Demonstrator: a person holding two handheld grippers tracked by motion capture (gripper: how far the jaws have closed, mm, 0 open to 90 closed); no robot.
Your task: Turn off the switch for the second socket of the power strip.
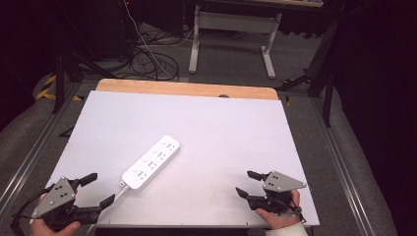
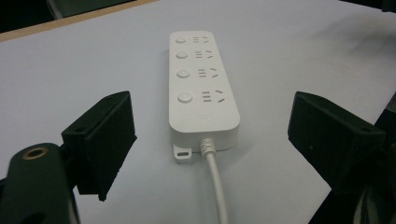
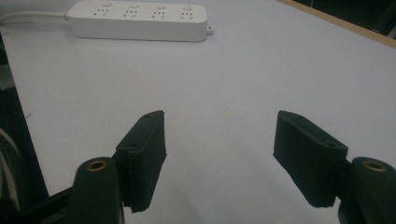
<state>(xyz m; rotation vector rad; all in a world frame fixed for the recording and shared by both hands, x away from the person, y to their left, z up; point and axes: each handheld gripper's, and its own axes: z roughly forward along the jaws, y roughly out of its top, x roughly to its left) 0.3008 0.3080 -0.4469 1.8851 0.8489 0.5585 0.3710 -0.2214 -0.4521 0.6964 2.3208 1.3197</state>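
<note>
My left gripper gapes, released, facing the white power strip; my right gripper gapes too, grasping nothing.

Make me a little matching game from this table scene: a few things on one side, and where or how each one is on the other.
Things:
1. power strip
2. left gripper
3. right gripper
4. white cable

Places or states:
A. open, at the table's near right corner
B. lies slantwise near the middle of the white table
C. runs out of the strip's near end
D. open, aimed at the strip's cable end

Pairs: 1-B, 2-D, 3-A, 4-C
</note>
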